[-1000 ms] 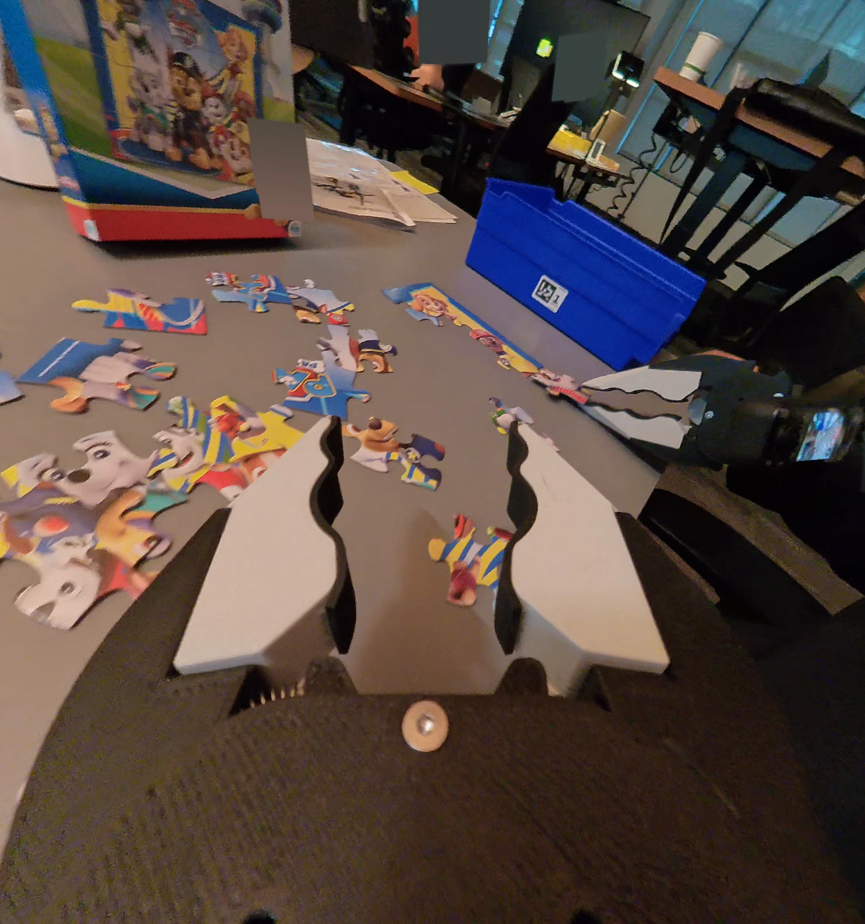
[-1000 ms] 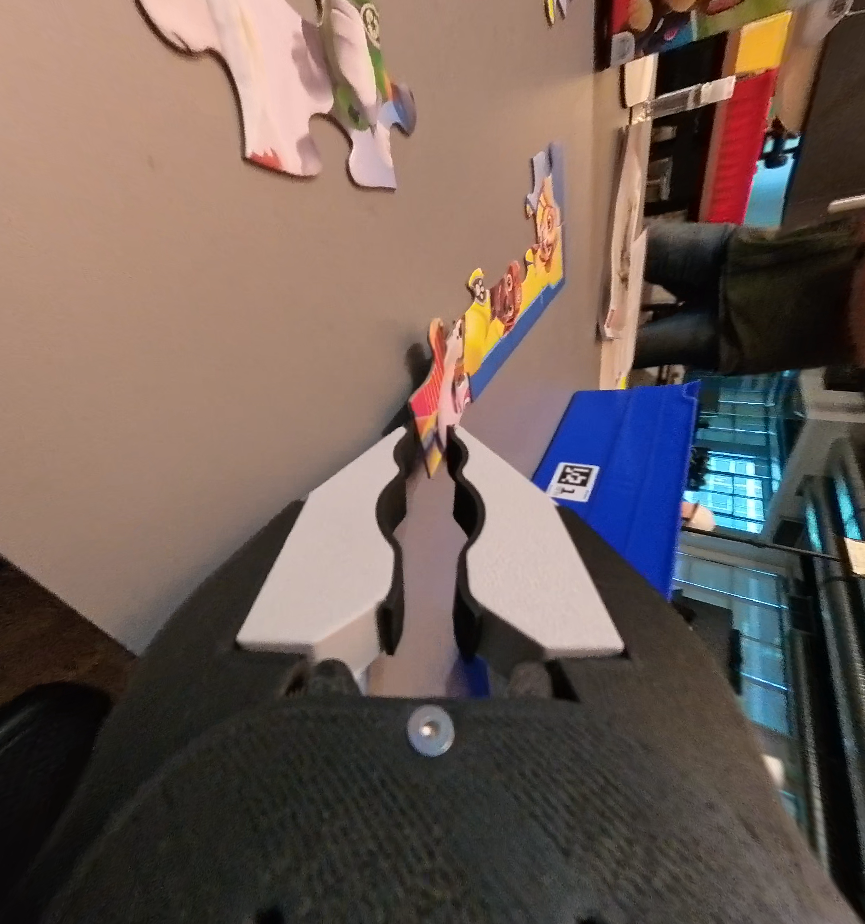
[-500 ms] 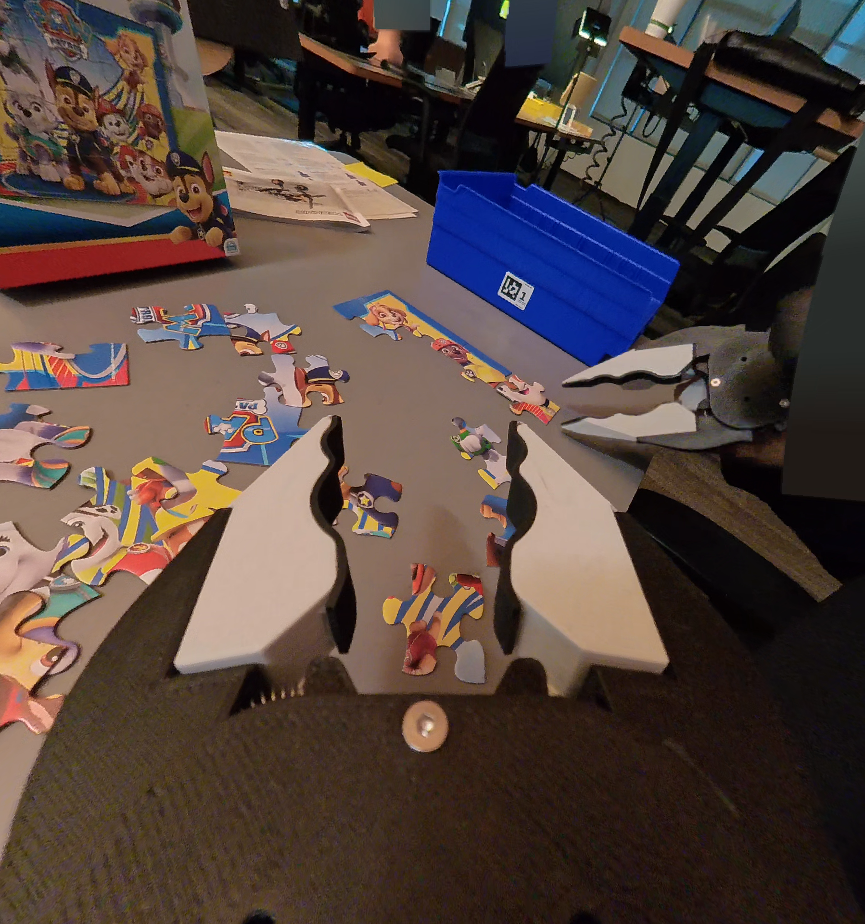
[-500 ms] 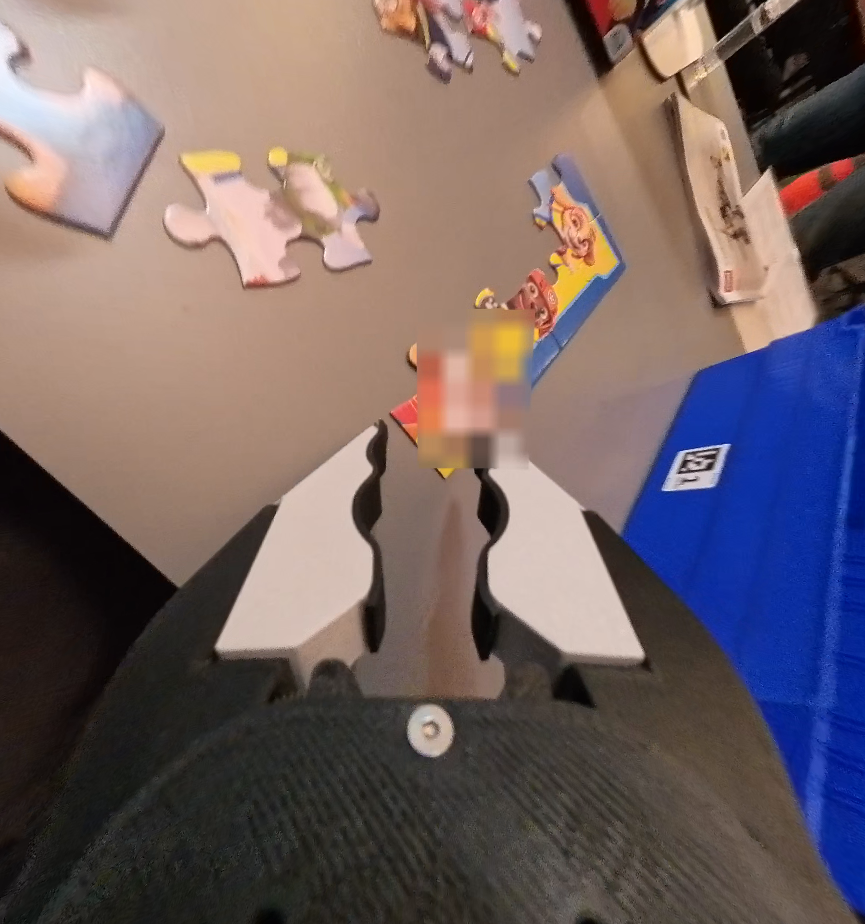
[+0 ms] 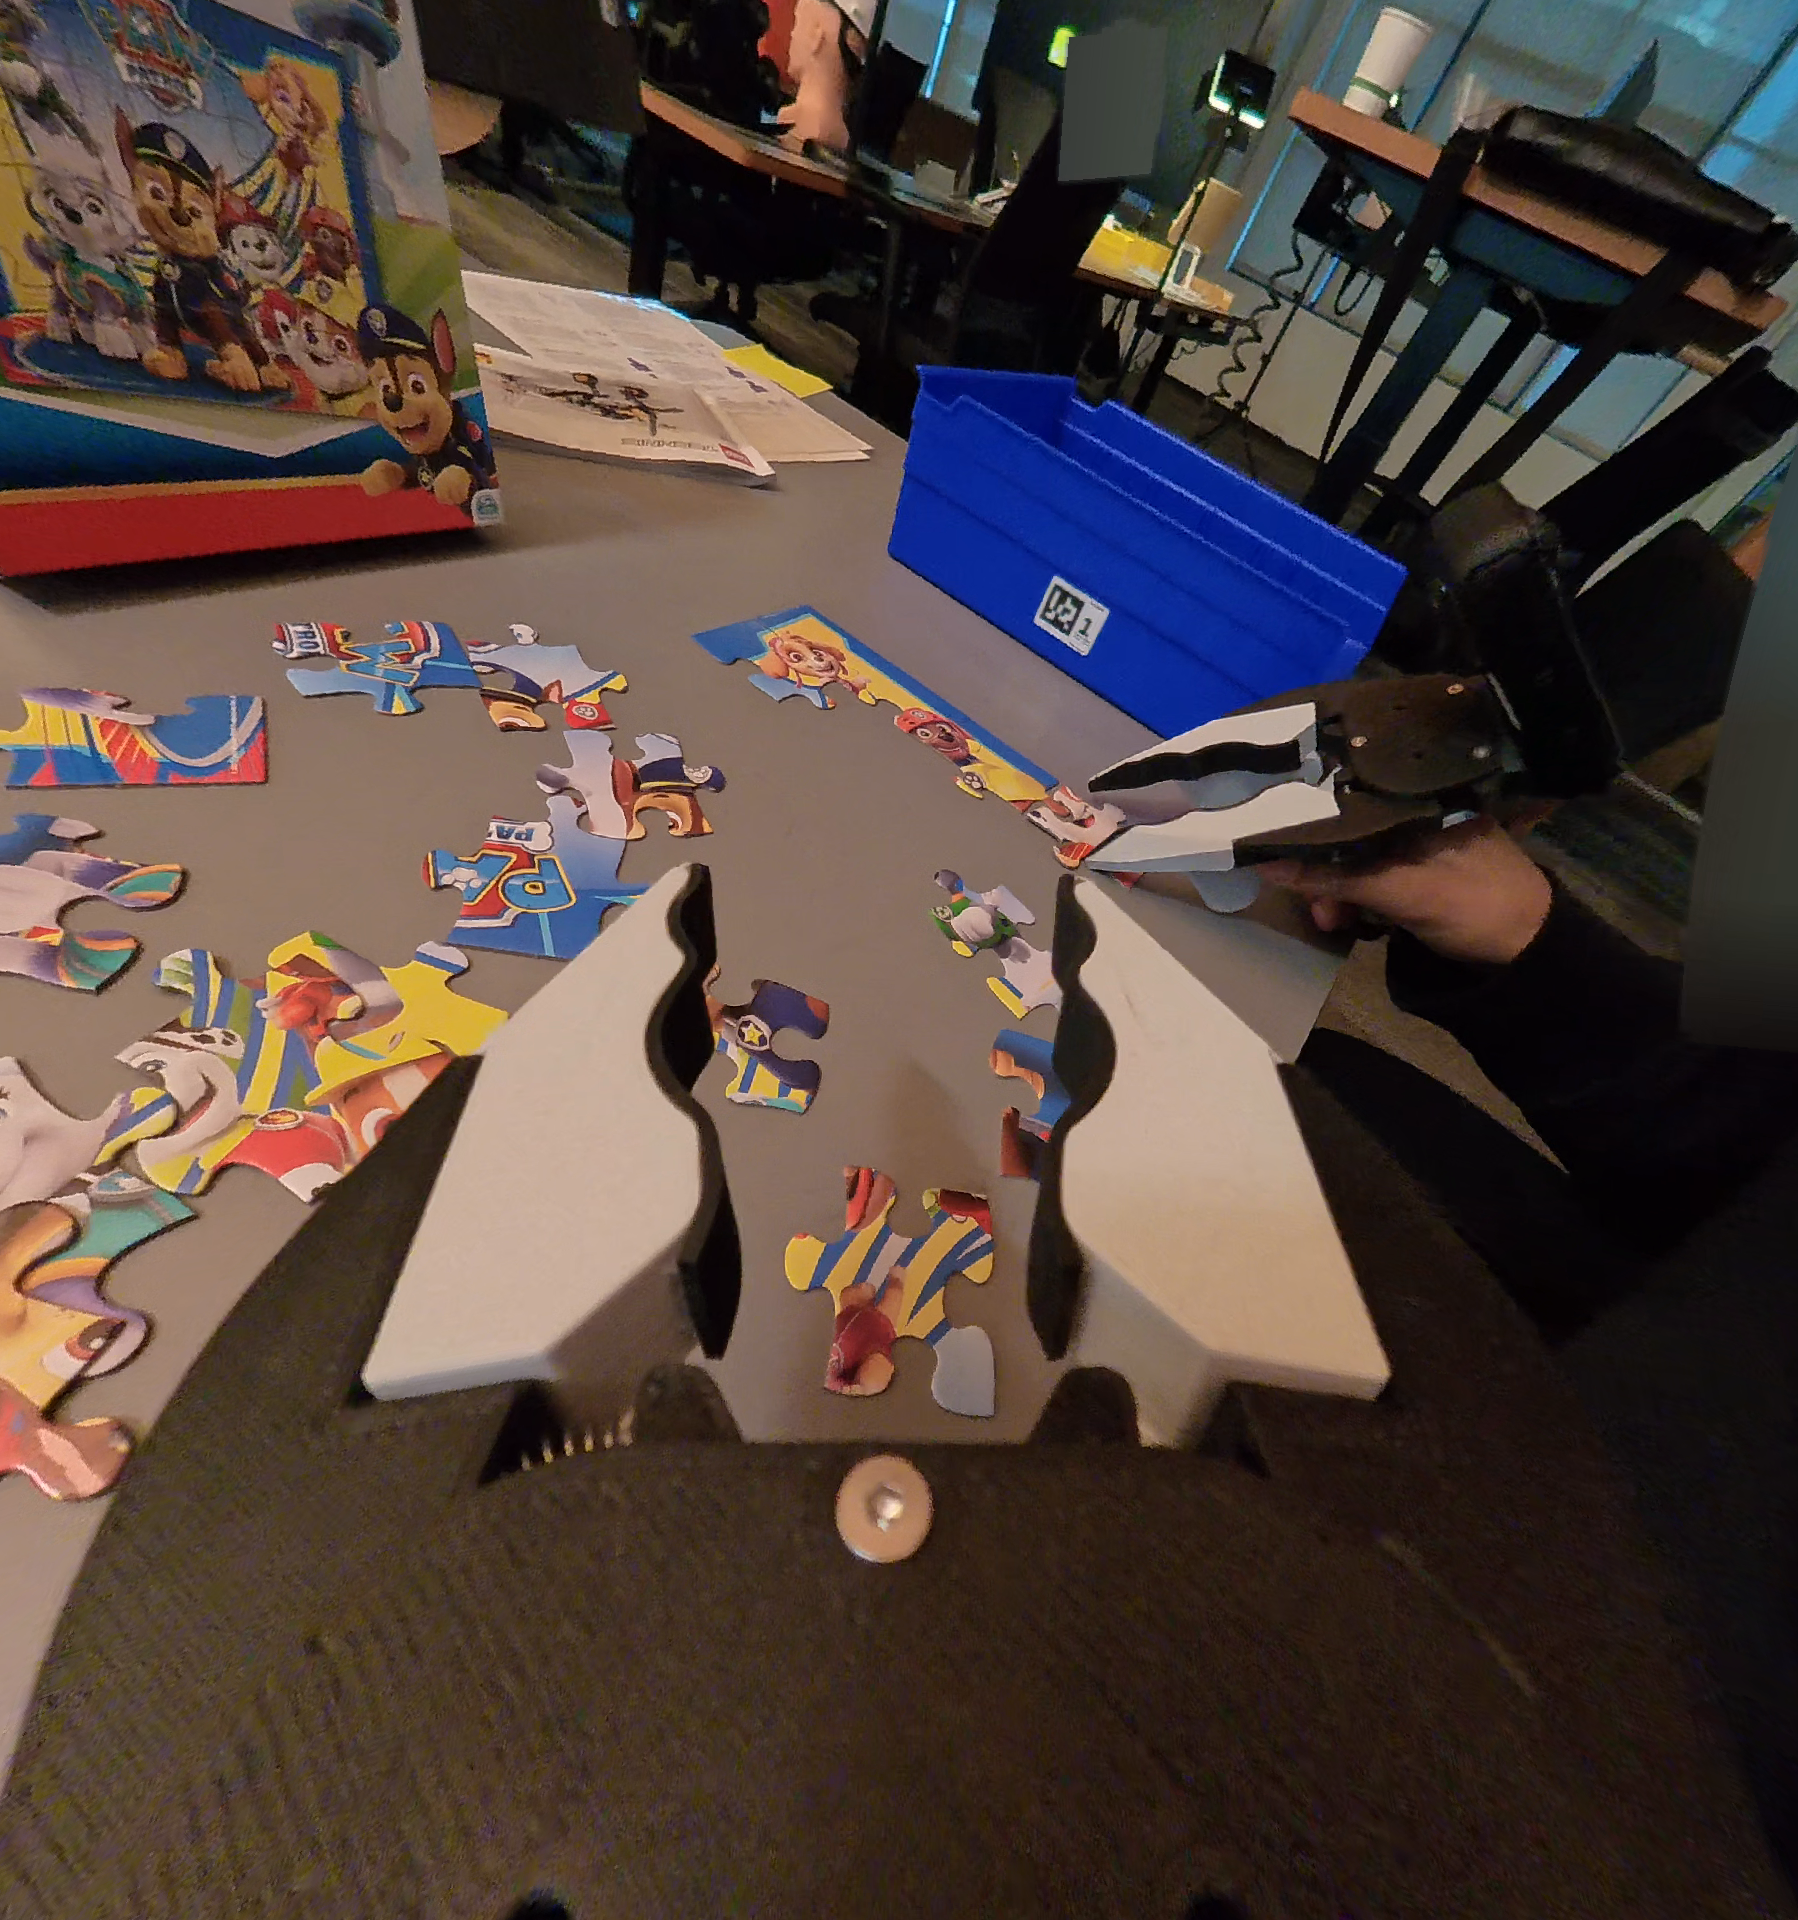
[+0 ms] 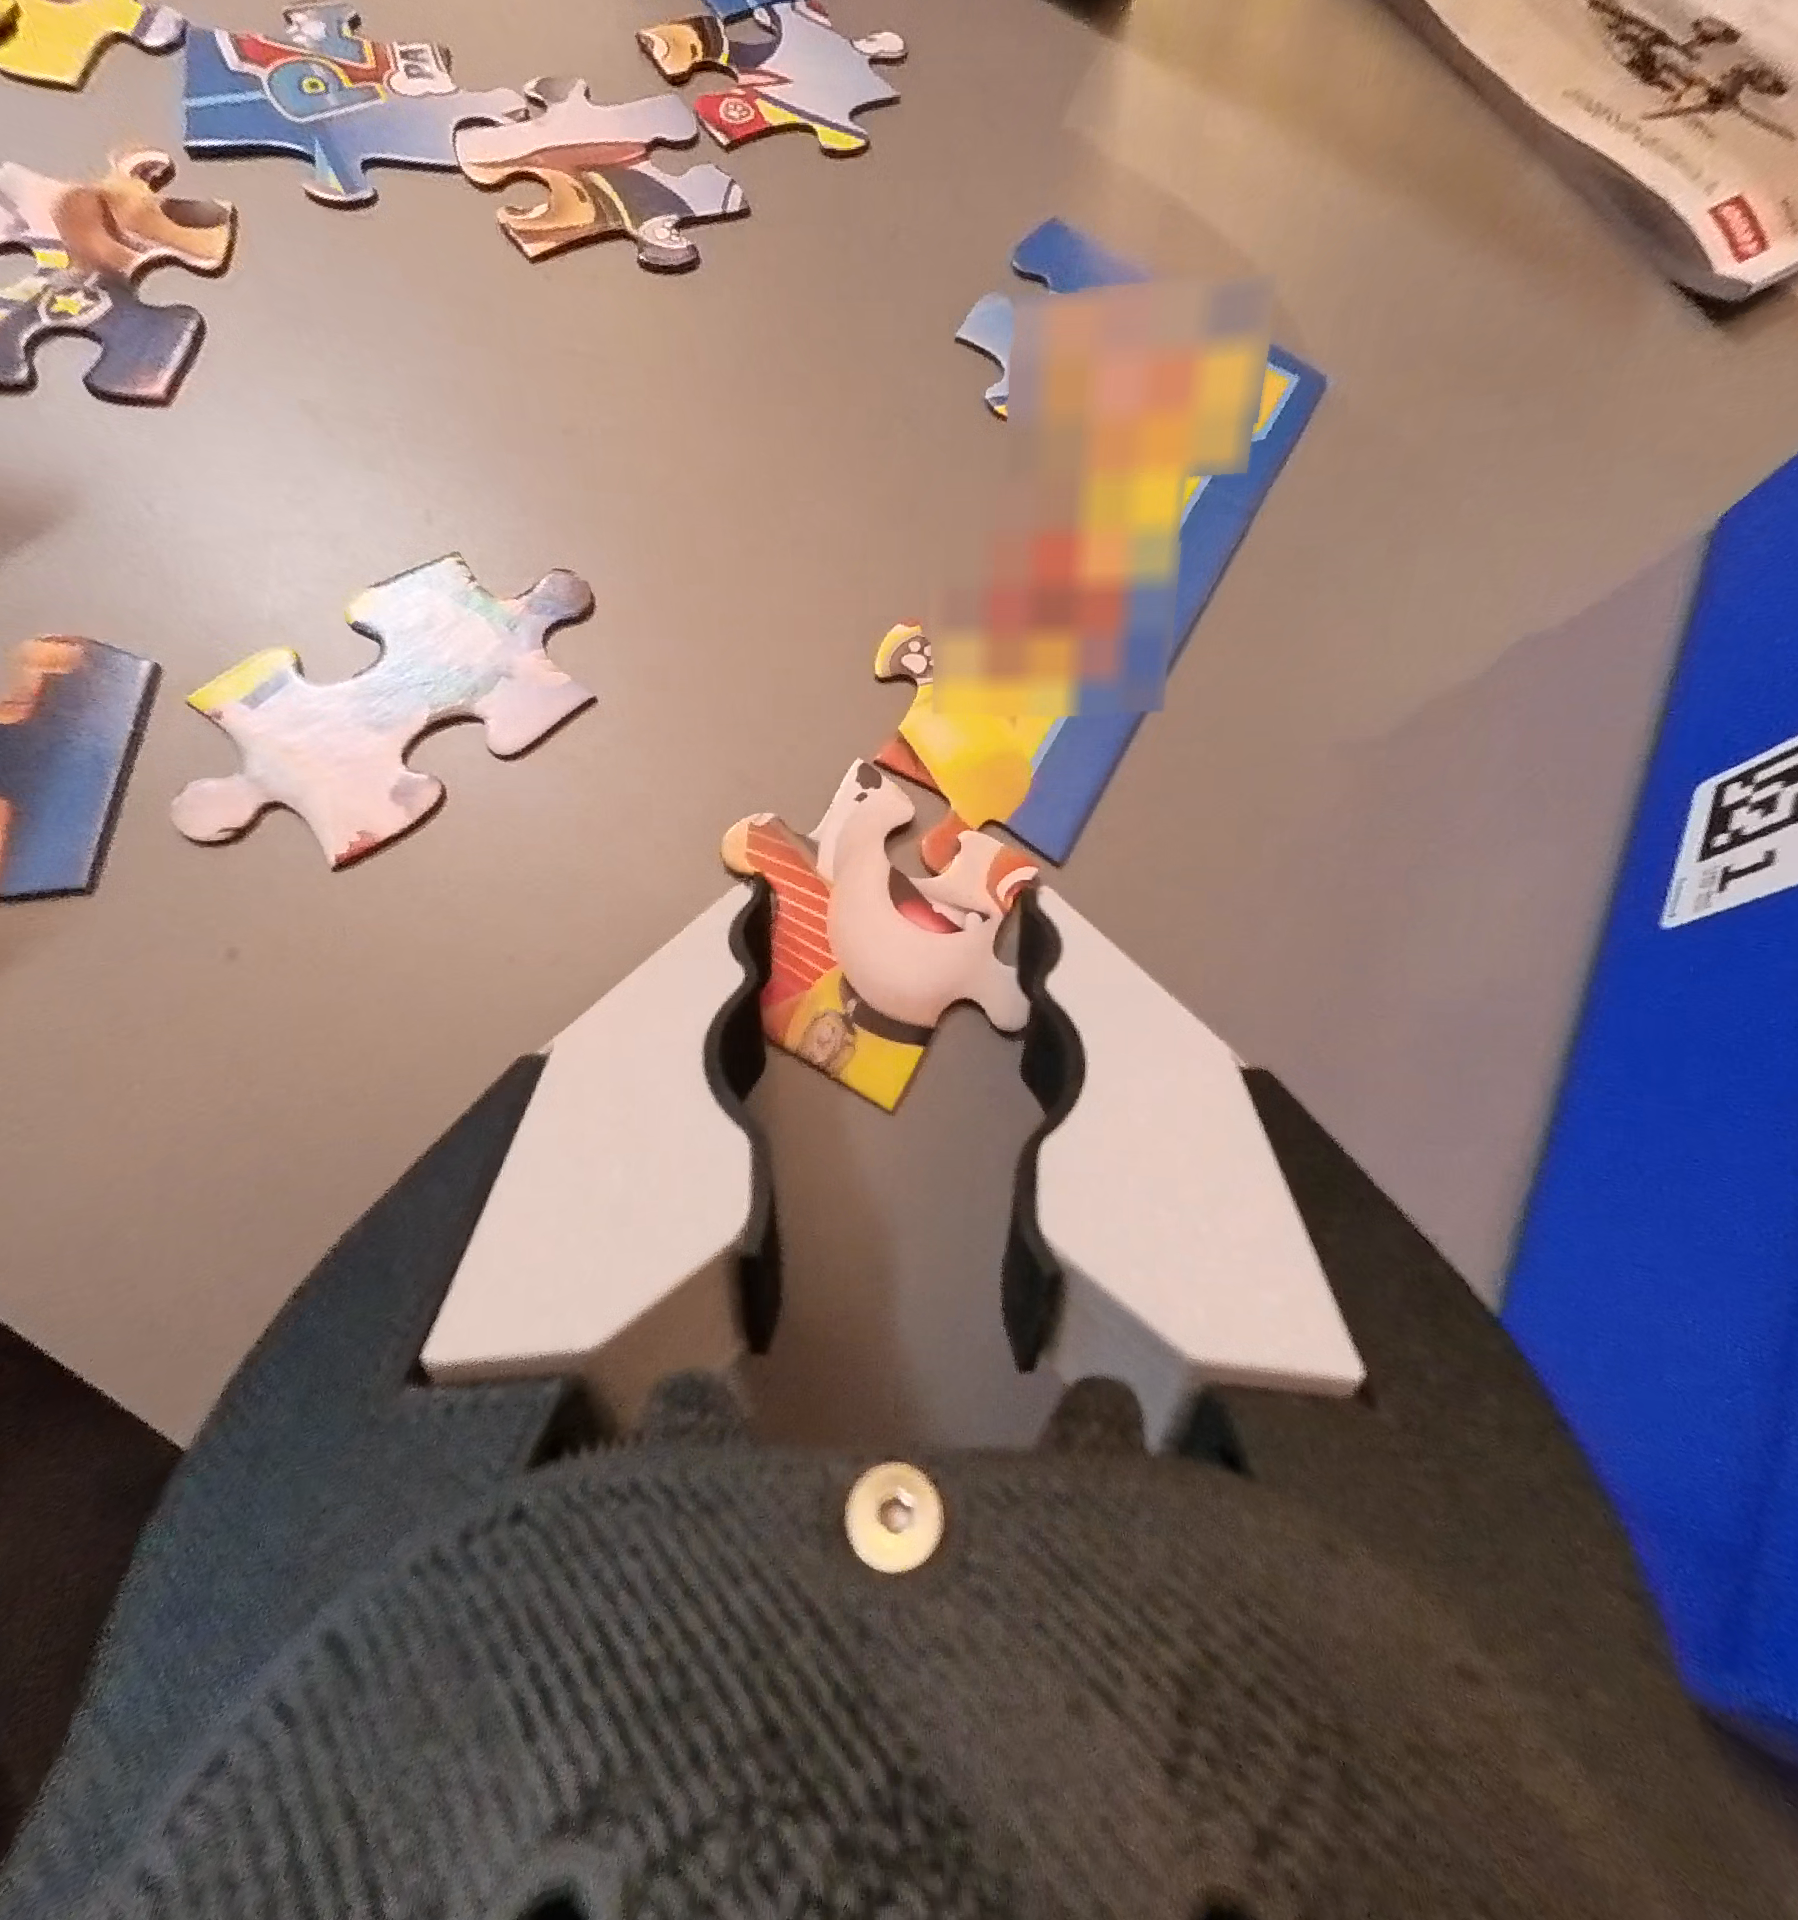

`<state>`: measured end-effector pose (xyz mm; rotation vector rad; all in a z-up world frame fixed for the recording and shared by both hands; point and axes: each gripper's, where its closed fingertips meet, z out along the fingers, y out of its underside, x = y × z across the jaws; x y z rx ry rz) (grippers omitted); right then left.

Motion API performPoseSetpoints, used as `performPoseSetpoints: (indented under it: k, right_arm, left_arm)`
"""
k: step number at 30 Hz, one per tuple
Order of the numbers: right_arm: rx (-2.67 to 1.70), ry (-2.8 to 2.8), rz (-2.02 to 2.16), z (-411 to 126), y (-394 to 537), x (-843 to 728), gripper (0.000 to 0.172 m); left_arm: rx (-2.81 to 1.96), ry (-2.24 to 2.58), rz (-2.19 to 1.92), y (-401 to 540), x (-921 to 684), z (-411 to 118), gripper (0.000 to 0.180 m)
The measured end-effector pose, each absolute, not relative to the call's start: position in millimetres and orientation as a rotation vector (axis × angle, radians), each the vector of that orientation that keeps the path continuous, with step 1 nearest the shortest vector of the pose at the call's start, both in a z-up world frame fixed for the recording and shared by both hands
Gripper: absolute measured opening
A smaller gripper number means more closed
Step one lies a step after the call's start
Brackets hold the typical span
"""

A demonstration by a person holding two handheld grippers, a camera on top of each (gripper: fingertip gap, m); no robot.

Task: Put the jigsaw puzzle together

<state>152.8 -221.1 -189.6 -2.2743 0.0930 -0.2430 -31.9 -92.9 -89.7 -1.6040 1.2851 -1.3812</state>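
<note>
Both fingers open over the puzzle
My right gripper (image 6: 890, 914) straddles the dog-face piece (image 6: 905, 925) abutting the border strip (image 6: 1134, 727); my left gripper (image 5: 879, 894) hangs empty; most pieces lie loose on the desk (image 5: 822, 561).

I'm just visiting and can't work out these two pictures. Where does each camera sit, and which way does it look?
Left wrist view: sits on the left tool, looking along its two open fingers across the grey table toward a puzzle box; the person's other hand shows at the right.
Right wrist view: sits on the right tool, looking down at a puzzle piece lying between its open fingers.
Both show the blue bin, the joined strip of pieces and the booklet.
</note>
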Motion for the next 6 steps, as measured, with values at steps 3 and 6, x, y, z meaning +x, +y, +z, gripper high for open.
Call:
performPoseSetpoints:
  k: [3, 6]
  right_arm:
    - [-2.278, 0.116, -0.218, -190.5, -221.1, 154.6, 0.047]
    - [-2.28, 0.142, -0.199, -191.1, -221.5, 156.7, 0.047]
  left_arm:
    - [-1.606, 1.283, -1.4, -94.1, -30.9, -90.0, 0.063]
    - [-1.602, 1.289, -1.387, -93.8, -30.4, -90.0, 0.063]
